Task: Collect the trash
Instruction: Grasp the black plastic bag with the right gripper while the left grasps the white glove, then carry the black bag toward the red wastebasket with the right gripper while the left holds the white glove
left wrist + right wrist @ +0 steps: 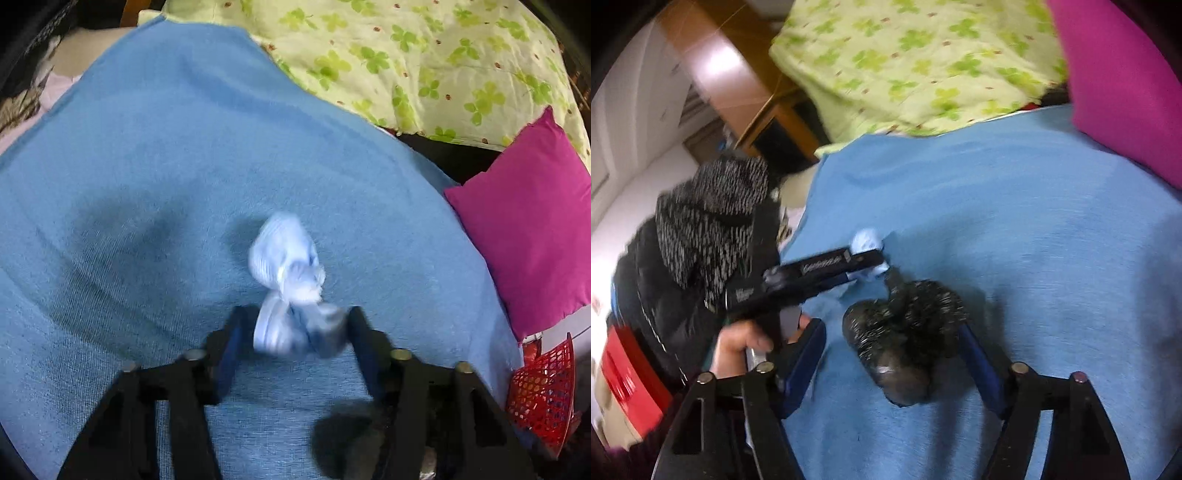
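Red mesh basket (543,398) shows only in the left wrist view.

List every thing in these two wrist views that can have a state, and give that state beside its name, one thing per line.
left gripper: jaws either side of the pale bundle, contact unclear through blur
pale blue knotted bundle: lying on the blanket
right gripper: open
dark knotted bundle: resting on the blanket between the open jaws
blue blanket: spread flat
pink cushion: leaning at the blanket's edge
red mesh basket: tilted
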`<state>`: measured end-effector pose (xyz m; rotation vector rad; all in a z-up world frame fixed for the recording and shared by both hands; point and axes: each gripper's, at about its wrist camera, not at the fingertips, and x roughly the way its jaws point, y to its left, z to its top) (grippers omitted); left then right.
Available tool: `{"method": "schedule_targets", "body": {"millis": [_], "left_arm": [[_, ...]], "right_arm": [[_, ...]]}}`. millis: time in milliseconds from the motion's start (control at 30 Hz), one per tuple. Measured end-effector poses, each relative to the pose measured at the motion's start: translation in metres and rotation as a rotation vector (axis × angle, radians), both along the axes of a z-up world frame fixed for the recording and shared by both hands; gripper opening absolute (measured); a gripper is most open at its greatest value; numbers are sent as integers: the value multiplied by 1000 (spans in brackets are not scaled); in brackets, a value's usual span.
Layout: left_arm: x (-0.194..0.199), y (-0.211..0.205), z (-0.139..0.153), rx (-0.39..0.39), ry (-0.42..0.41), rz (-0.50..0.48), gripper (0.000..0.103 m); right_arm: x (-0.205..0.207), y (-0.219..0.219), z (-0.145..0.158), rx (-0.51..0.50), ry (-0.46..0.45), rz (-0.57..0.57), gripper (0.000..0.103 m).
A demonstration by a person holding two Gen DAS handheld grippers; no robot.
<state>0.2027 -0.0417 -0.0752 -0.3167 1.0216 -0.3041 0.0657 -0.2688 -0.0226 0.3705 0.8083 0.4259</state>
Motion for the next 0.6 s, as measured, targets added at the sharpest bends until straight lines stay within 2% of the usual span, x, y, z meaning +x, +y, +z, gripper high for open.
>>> {"method": "schedule_targets", "body": {"millis": [33,100,167,233,300,367,500,600], "left_arm": [[1,1,-1,22,2,4,30],[1,7,-2,0,8,2,29],[0,12,-1,-16,20,4,27],[-5,15,2,-7,13,-3,26],[-8,17,7,8,-1,-8,25],[-15,21,13,28,-17,-6,25],[-28,33,28,43,-39,4,25],[-36,38,37,86,-41,11,25]], "right_arm": [[3,6,-3,-14,4,20,71],[9,17,-9,-34,13,38,70],[16,30,-18,-81,26,59,62],[22,42,-30,-147,50,75,43],[25,49,-38,-180,68,83,41],[22,53,-34,-191,51,80,38],[11,48,-22,-161,24,53,35],[2,40,-13,-153,2,17,35]]}}
